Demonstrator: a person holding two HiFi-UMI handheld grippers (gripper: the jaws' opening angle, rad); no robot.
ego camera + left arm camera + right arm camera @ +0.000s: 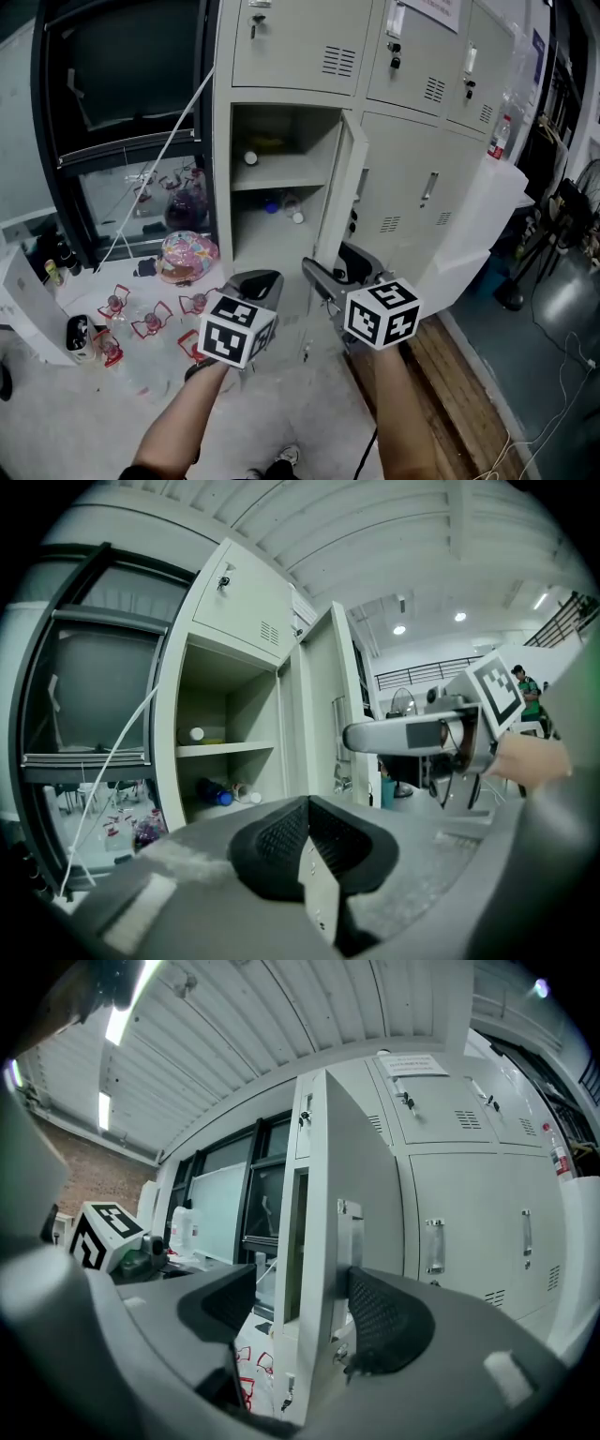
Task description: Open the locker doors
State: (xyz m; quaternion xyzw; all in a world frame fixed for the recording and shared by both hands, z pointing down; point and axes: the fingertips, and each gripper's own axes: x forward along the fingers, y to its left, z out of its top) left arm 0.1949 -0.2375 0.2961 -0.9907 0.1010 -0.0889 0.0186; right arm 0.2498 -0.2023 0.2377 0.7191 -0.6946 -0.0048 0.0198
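The beige lockers stand ahead. The lower left door hangs open, edge-on to me, showing a compartment with a shelf and a few bottles. My right gripper is at that door's lower edge. In the right gripper view its jaws straddle the door: the right pad lies by the latch side and the left pad stands apart from the door. My left gripper hangs left of the door, short of the compartment, its pads together with nothing held.
A black-framed glass cabinet stands left of the lockers. Red wire-framed items and a pink patterned ball lie on the floor at left. A wooden plank and a white panel are at right, with cables beyond.
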